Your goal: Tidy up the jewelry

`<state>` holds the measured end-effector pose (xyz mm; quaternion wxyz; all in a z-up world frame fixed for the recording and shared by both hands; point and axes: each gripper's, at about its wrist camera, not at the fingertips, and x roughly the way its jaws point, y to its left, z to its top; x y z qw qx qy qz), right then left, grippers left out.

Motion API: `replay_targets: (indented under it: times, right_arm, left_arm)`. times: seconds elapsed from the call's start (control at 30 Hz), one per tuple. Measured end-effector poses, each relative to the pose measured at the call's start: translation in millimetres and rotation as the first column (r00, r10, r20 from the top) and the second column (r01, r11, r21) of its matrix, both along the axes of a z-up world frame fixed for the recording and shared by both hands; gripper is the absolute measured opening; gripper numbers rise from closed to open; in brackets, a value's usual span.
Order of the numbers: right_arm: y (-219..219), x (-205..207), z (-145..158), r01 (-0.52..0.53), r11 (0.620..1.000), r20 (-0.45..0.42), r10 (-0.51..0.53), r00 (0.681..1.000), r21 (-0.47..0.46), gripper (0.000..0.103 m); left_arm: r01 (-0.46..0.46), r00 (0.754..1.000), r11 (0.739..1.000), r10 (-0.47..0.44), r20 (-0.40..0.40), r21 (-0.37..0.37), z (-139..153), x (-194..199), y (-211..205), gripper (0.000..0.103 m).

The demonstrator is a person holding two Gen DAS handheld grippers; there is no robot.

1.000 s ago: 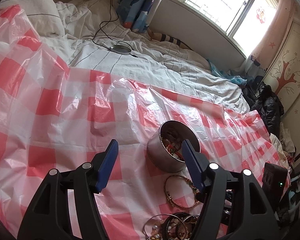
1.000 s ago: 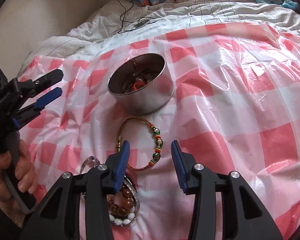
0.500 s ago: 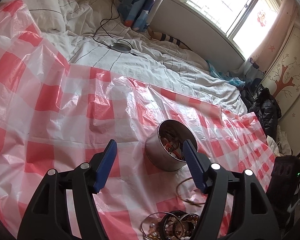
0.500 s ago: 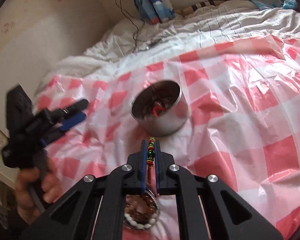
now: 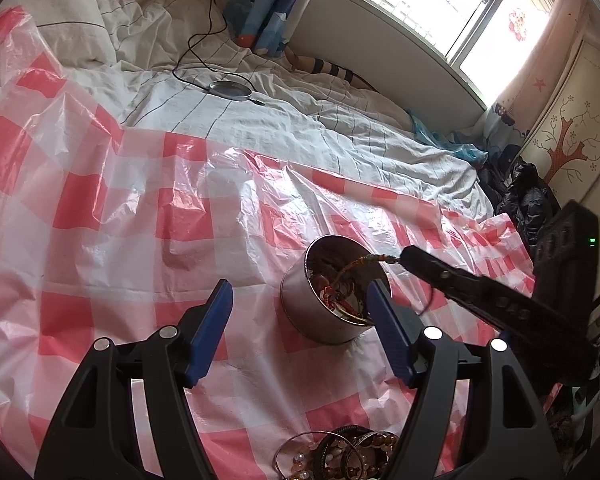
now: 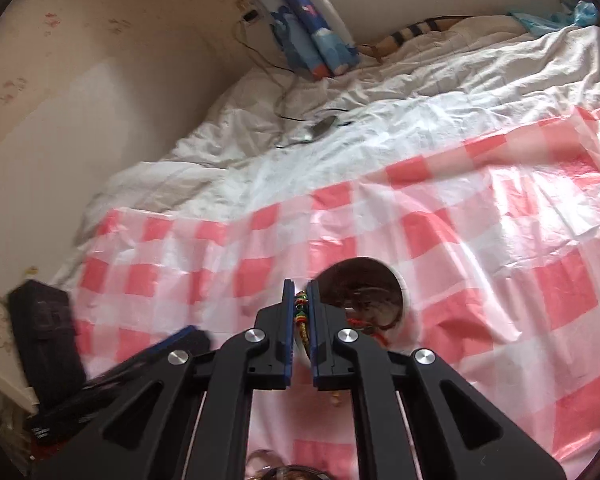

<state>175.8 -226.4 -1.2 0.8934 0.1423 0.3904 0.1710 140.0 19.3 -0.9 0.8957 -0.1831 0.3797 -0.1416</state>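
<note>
A round metal tin (image 5: 320,312) with jewelry inside stands on the red-and-white checked plastic sheet (image 5: 140,240). My right gripper (image 6: 300,292) is shut on a beaded cord bracelet (image 6: 302,316) and holds it beside the tin (image 6: 396,284). In the left wrist view the right gripper (image 5: 410,258) holds the bracelet (image 5: 352,266) over the tin's rim. My left gripper (image 5: 300,308) is open and empty, hovering just in front of the tin. A pile of bead bracelets (image 5: 340,456) lies on the sheet under it.
A rumpled white duvet (image 5: 280,120) covers the bed behind the sheet, with a black cable and a round silver disc (image 5: 230,90) on it. A window and wall are beyond. Black bags (image 5: 528,200) lie at the right.
My right gripper shut on the beaded cord bracelet, lifted it off the sheet and carried it forward to the tin. My left gripper stayed open and barely moved.
</note>
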Motion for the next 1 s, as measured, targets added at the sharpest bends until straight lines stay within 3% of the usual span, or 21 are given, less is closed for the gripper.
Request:
replay_targets:
  times: [0.03,0.1,0.17,0.23,0.37,0.43,0.6,0.8,1.0]
  right_arm:
    - [-6,0,-5,0.038,0.999,-0.007,-0.038,0.999,-0.012,0.031]
    - [-20,-7,-11,0.078,0.997,0.006,-0.078,0.997,0.004,0.048]
    - [-35,-15,-12,0.113,0.993,0.011,-0.114,0.993,0.018,0.048]
    - [-51,-27,-16,0.153,0.987,-0.006,-0.153,0.988,0.054,0.057]
    - [-74,-55,-24,0.205,0.976,-0.064,-0.2,0.978,0.077,0.058]
    - [-79,-75,-25,0.217,0.974,-0.066,-0.213,0.975,0.059,0.07]
    - [-79,-108,-33,0.21,0.978,-0.099,-0.21,0.973,-0.009,0.075]
    - [-83,-123,-35,0.254,0.967,-0.117,-0.256,0.96,-0.028,0.084]
    - [-80,-137,-27,0.296,0.951,-0.08,-0.303,0.95,-0.086,0.09]
  left_arm:
    - [0.0,1.0,1.0,0.0,-0.002,0.001,0,0,0,0.066]
    - [-0.002,1.0,1.0,0.002,-0.003,0.004,0,0,0,0.067]
    - [-0.007,1.0,1.0,0.007,-0.004,0.005,0,-1,1,0.067]
    - [-0.013,1.0,1.0,0.013,-0.008,0.004,-1,-2,3,0.068]
    - [-0.001,1.0,1.0,0.002,-0.03,0.004,-5,-6,0,0.07]
    - [0.011,0.999,1.0,-0.01,-0.042,0.015,-6,-12,-4,0.07]
    - [0.035,0.999,0.998,-0.034,-0.027,0.049,0,-43,-15,0.07]
    - [0.061,0.998,0.995,-0.06,-0.019,0.083,-2,-87,-21,0.077]
    - [0.065,0.997,0.996,-0.063,-0.033,0.067,-6,-94,-17,0.077]
